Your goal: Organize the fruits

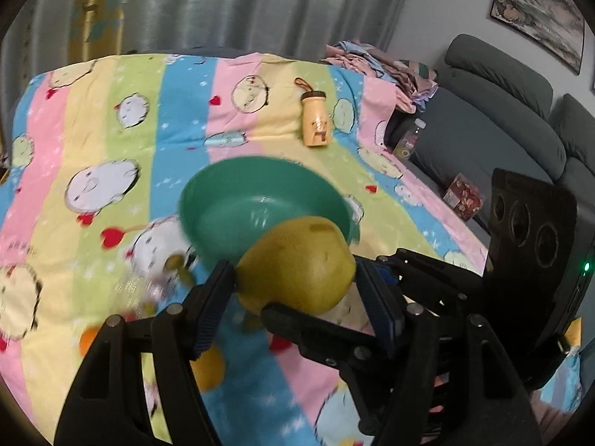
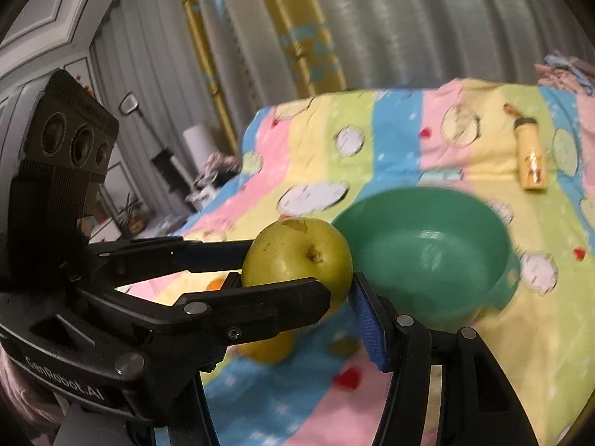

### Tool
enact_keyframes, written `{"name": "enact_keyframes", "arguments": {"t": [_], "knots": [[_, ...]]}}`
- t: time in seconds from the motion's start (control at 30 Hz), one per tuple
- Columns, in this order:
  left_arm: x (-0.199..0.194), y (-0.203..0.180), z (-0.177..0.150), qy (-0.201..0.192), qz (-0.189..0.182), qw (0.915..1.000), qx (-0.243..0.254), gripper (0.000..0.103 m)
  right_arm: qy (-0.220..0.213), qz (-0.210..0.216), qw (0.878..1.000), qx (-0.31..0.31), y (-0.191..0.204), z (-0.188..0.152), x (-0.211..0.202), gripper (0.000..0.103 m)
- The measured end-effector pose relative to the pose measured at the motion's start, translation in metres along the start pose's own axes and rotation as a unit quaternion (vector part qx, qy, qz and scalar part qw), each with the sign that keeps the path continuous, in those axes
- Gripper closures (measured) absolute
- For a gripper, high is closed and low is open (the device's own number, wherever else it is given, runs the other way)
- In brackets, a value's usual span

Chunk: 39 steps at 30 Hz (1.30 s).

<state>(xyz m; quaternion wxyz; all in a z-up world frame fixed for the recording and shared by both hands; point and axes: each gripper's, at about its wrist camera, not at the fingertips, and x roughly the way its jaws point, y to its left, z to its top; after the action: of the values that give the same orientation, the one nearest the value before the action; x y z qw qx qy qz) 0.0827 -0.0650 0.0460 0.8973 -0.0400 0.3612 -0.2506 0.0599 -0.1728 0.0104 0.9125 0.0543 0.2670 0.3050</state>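
Both grippers clamp one green pear above the bed

The left gripper (image 1: 293, 278) and right gripper (image 2: 293, 278) each have jaws closed on the same pear (image 1: 297, 264), held in the air near the empty green bowl's (image 1: 208, 193) rim. Uneven release could, I judge, tip the pear onto the striped bedspread (image 1: 111, 148) beside the loose fruit.

A striped cartoon bedsheet (image 1: 111, 141) carries a green bowl (image 1: 238, 200) and small bottle (image 1: 315, 119).
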Motion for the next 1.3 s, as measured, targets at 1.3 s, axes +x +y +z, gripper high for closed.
{"name": "enact_keyframes", "arguments": {"t": [1.3], "knots": [[0.068, 0.006, 0.028, 0.026, 0.046, 0.9986, 0.002, 0.011, 0.021, -0.054, 0.997, 0.051, -0.071, 0.006, 0.026, 0.039]]}}
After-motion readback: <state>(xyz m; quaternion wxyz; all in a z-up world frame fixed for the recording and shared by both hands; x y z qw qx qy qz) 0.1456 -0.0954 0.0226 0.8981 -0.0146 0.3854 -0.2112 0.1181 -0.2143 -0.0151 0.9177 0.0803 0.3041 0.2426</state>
